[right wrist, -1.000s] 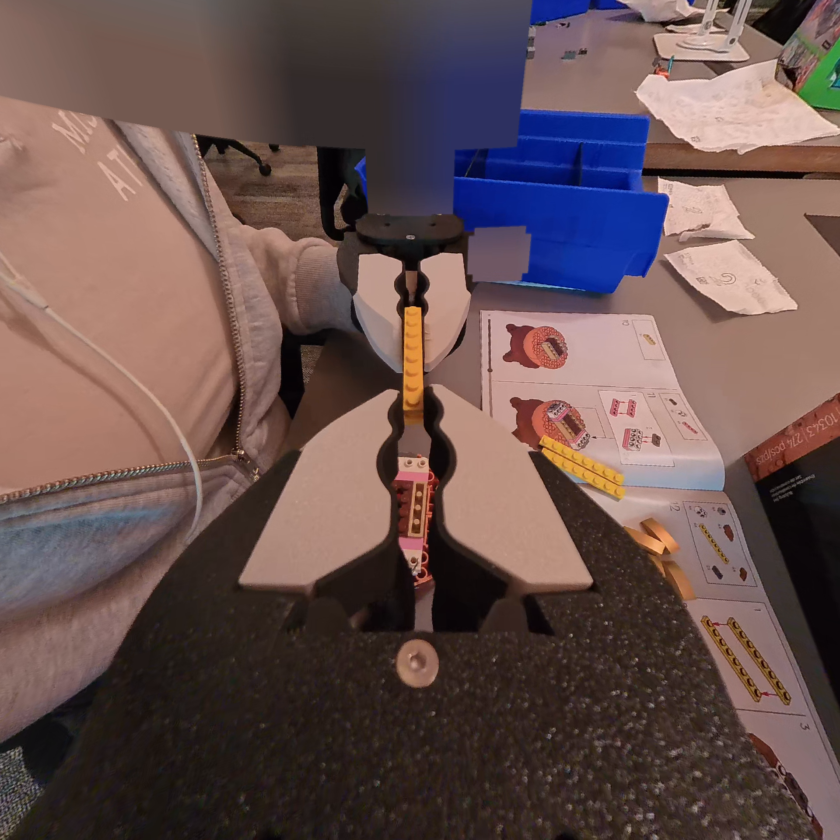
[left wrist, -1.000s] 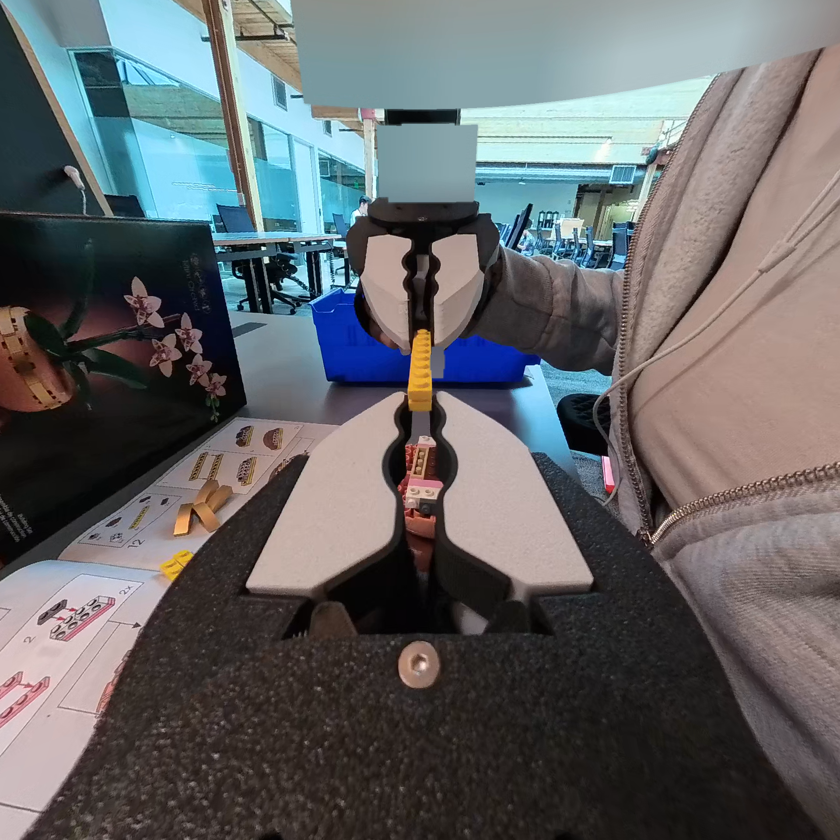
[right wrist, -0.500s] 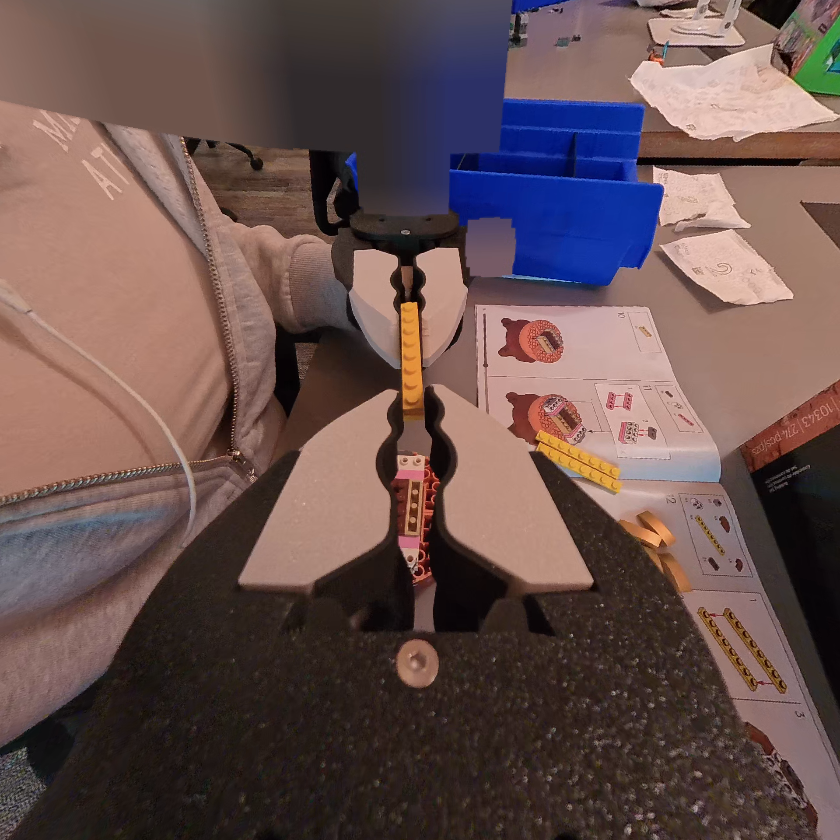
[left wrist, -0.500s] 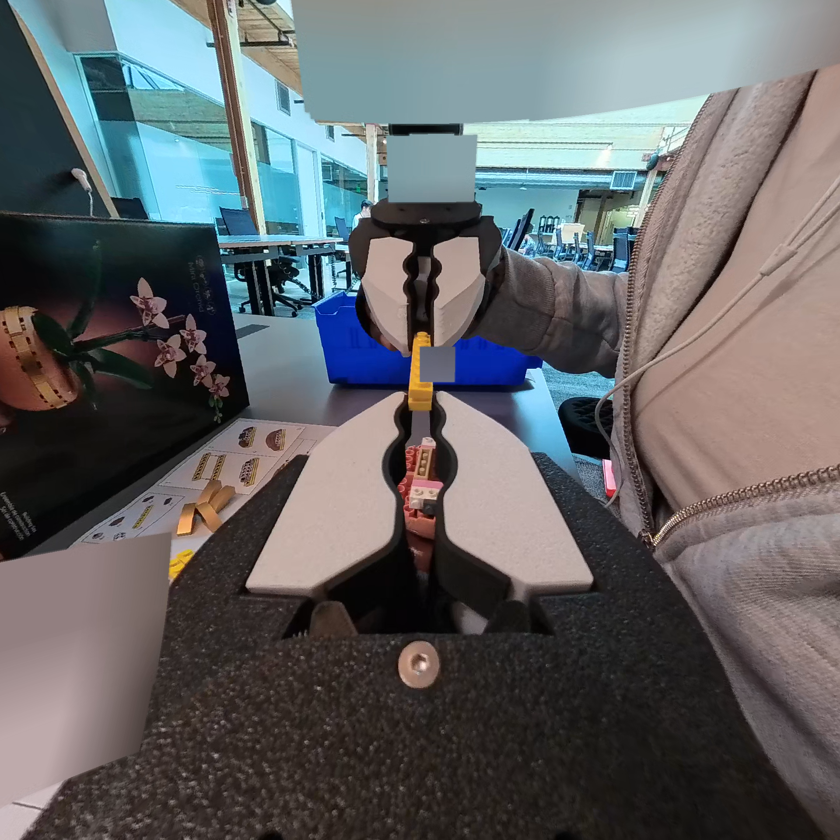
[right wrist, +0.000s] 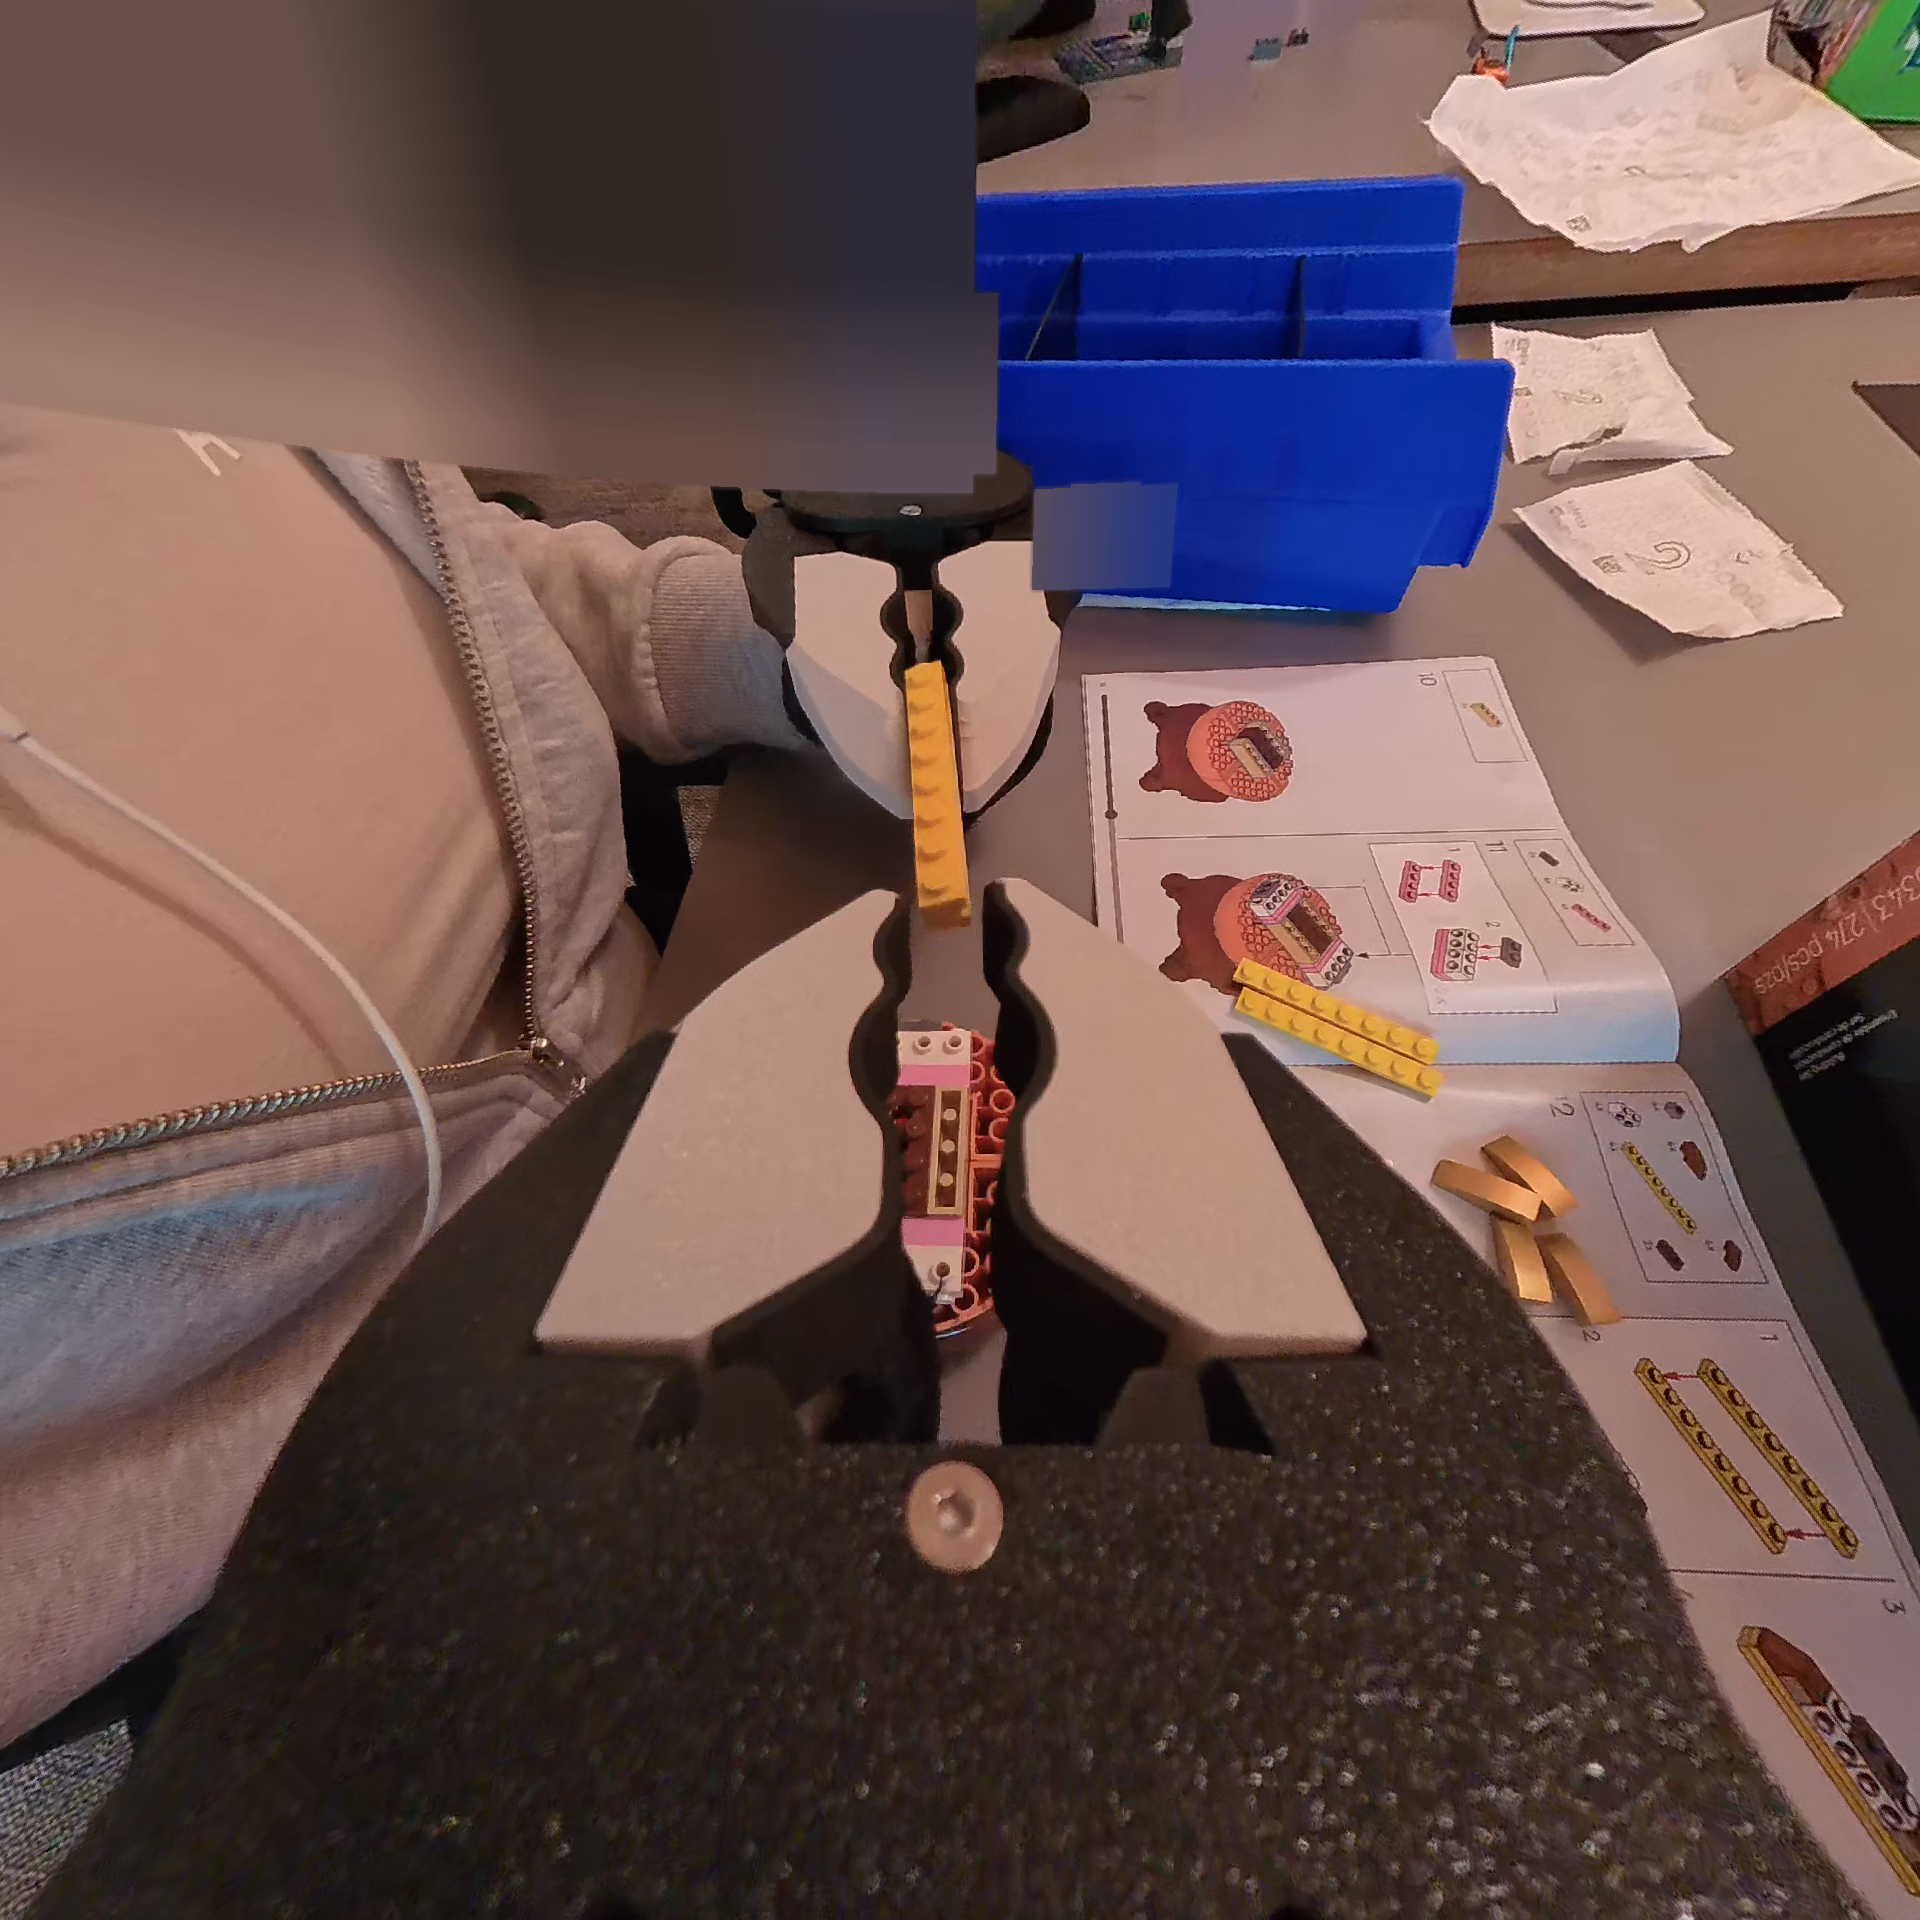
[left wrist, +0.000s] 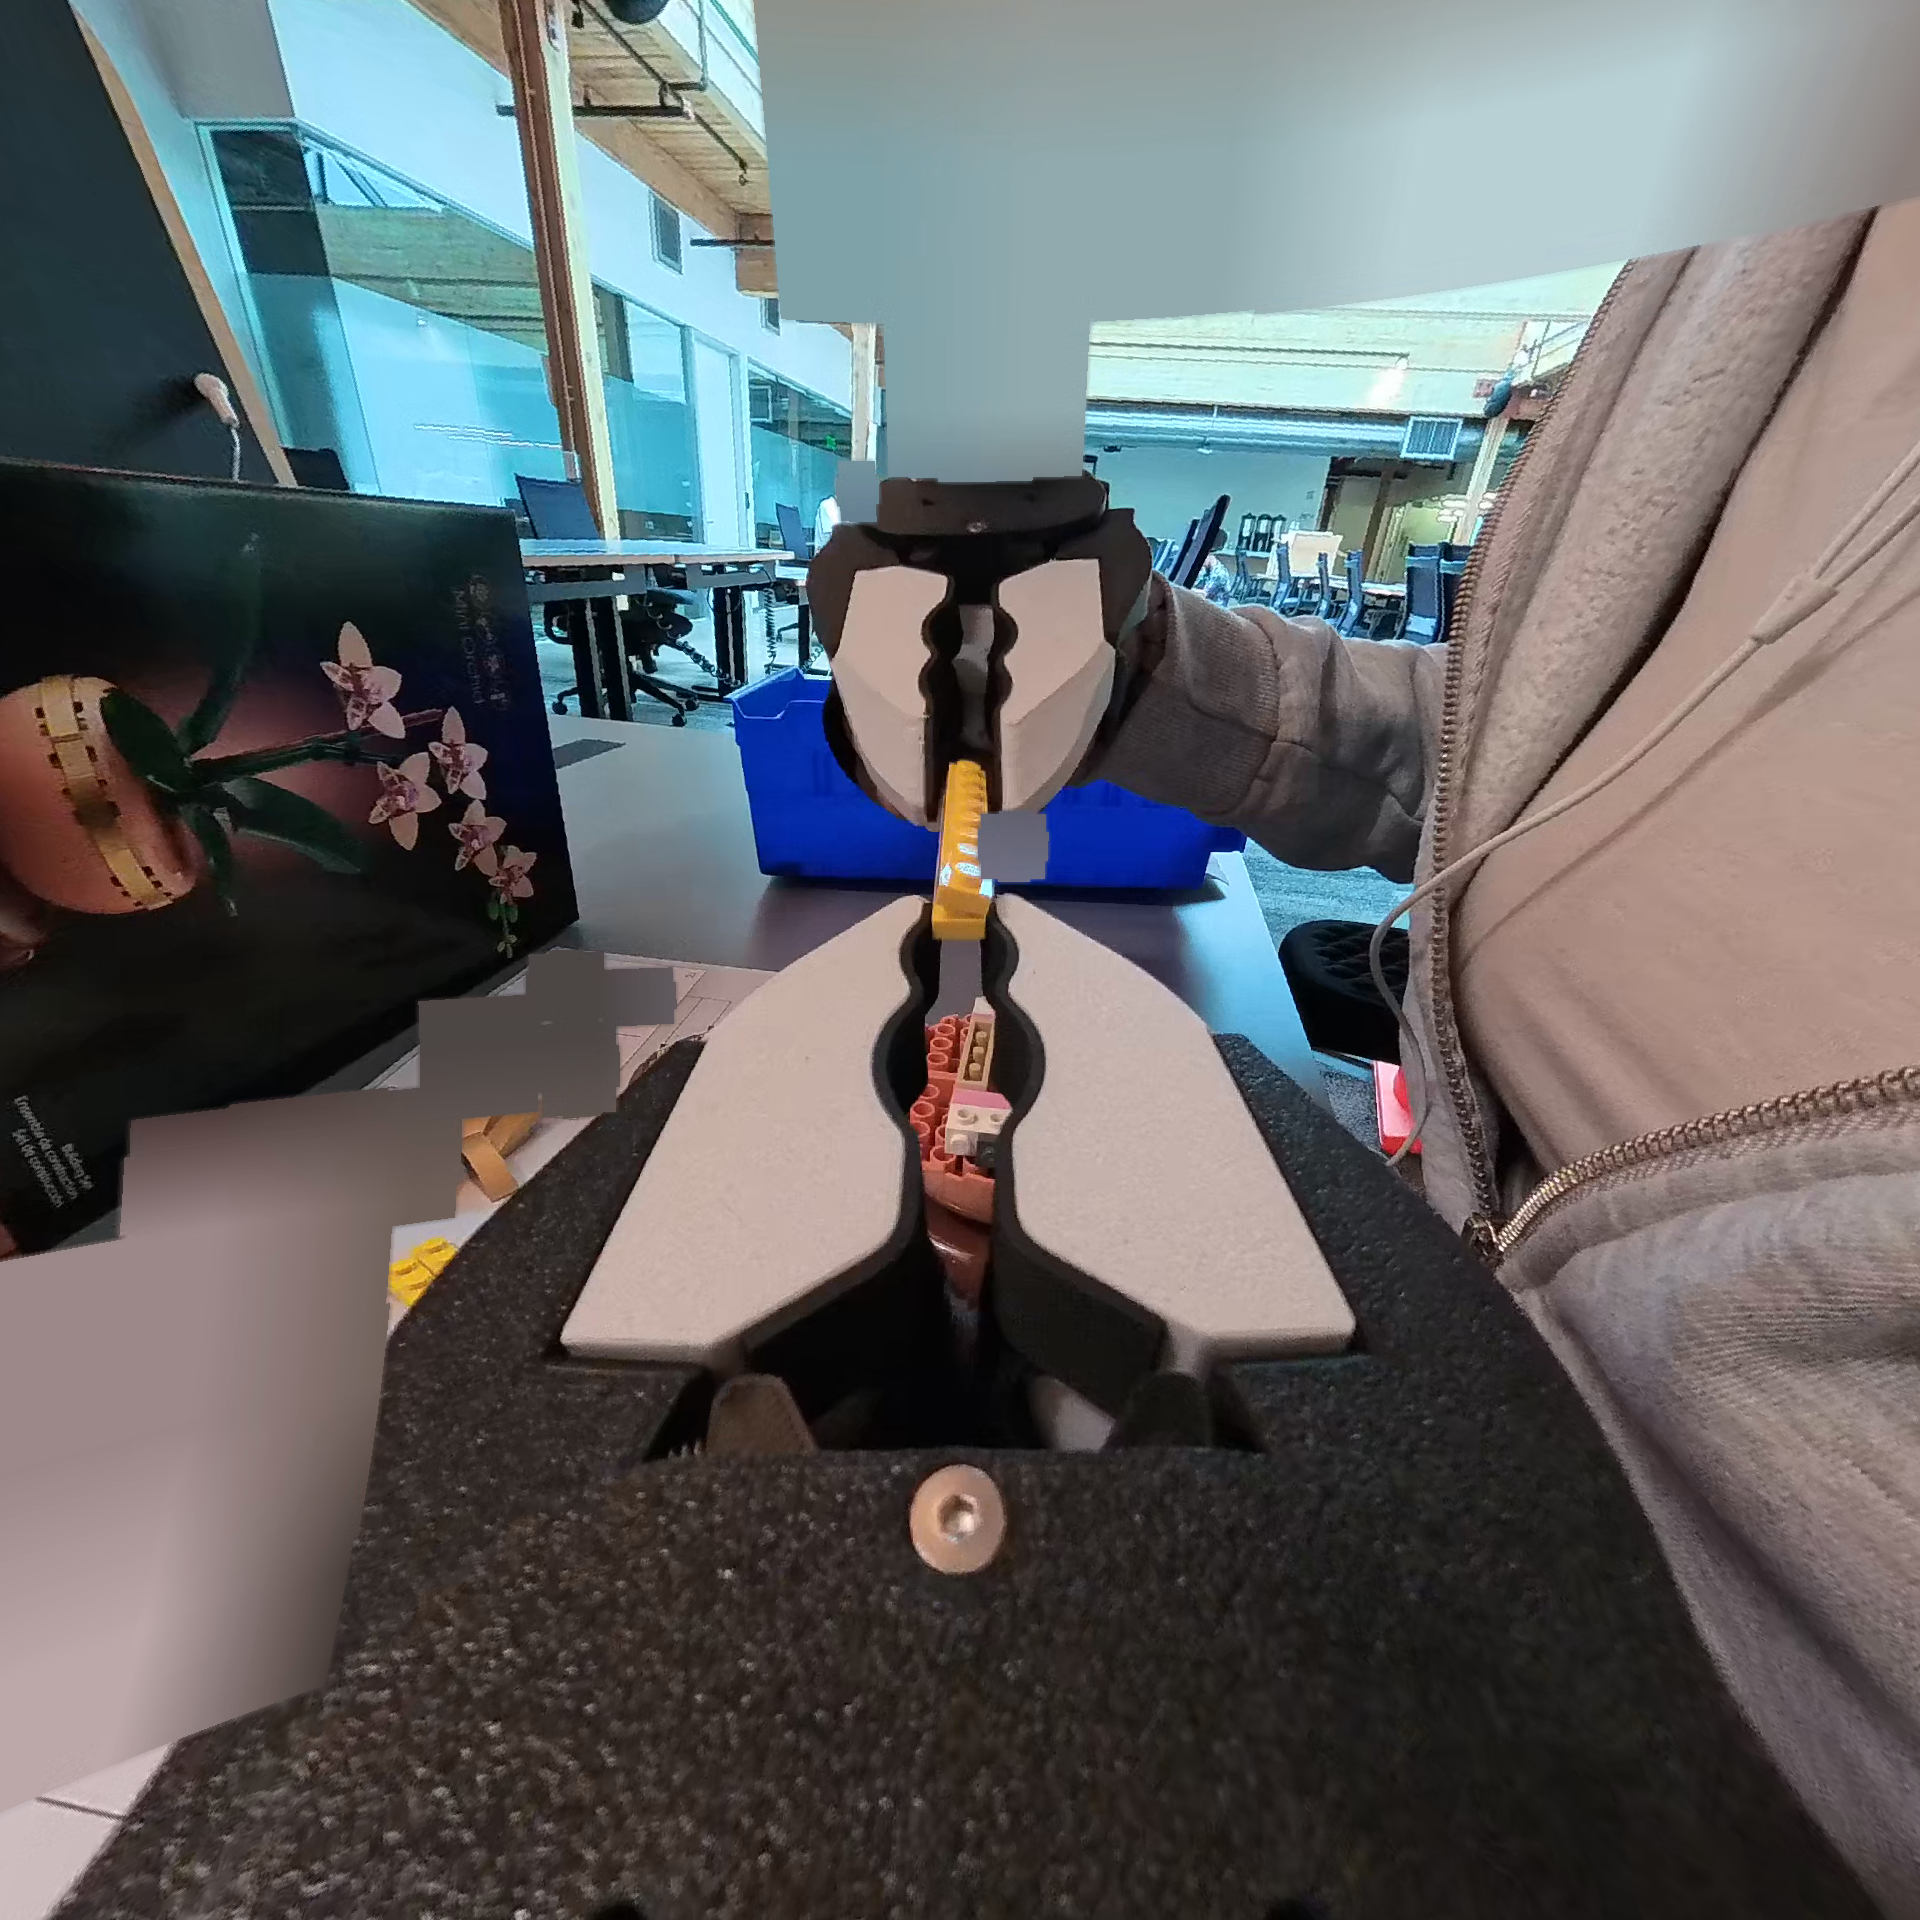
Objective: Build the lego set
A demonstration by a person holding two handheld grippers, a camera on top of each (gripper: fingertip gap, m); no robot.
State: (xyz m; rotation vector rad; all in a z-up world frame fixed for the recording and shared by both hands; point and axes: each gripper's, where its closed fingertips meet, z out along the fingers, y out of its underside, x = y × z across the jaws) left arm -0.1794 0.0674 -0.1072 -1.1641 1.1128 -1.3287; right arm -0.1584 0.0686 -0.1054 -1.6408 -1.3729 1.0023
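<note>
Yellow strip (left wrist: 961, 847) spans both grippers, its long axis running 12 to 6 o'clock. Your left gripper (left wrist: 951, 930) clamps its near end; your right gripper (right wrist: 943, 902) stands narrowly parted around the other end, apparently a handover. Below sits the brown pot (right wrist: 961, 1153) you likely intend it for.

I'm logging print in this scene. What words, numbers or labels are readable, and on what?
I do not copy out writing, so here are the things that carry it:
black box with an orchid picture: pale print on its face.
open instruction booklet: step numbers.
crumpled paper sheets: small print.
grey hoodie: letters, mostly hidden.
</note>
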